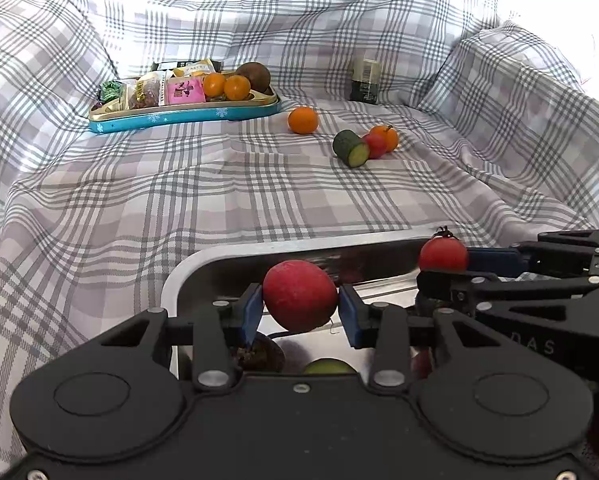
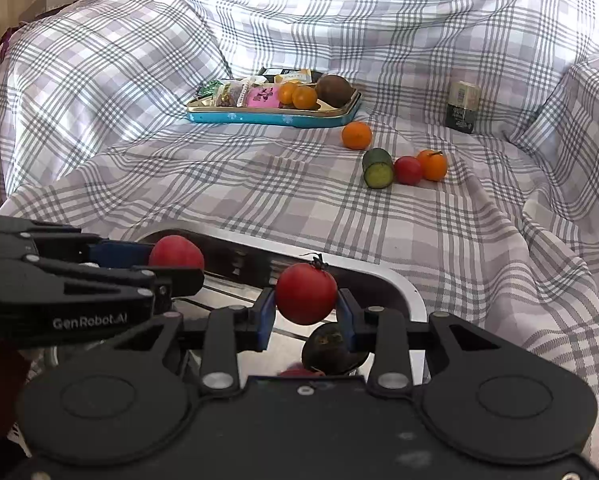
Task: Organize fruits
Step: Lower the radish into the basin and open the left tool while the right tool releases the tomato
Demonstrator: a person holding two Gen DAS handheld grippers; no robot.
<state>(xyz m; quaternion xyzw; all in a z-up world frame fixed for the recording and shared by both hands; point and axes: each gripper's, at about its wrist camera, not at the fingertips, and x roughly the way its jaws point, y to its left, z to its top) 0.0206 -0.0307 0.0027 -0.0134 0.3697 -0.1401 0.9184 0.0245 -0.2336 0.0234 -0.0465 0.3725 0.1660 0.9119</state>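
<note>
Here the left tool (image 1: 300, 312) has a round, matt red fruit (image 1: 299, 296) between its blue pads, which press on both its sides; the jaws stand partly apart around it. The right tool (image 2: 305, 310) is closed on a smaller, glossy red tomato (image 2: 306, 293) with a dark dried stalk at its twelve o'clock. Both fruits hang over a shiny metal tray (image 2: 407, 292) with rounded corners and a pale rim. In the tray lie a dark, rough-skinned fruit (image 2: 331, 350) and, in the left view, a greenish one (image 1: 328, 367) half hidden by the tool.

Both tools tilt downward toward the tray, side by side; each shows at the other's edge, the right one at three o'clock in the left view.

The surface is a bed or sofa under a crumpled grey-and-white checked cloth (image 1: 179, 200). At about one o'clock from the tray lie a smooth orange (image 1: 302, 120), a cut cucumber stub (image 1: 351, 148), a small red tomato (image 1: 374, 145) and another orange fruit (image 1: 387, 137), the last three touching. At eleven o'clock stands a blue tin (image 1: 187, 116) with snack packets, two oranges and a brown fruit. A dark jar (image 1: 364, 80) stands farther back.
</note>
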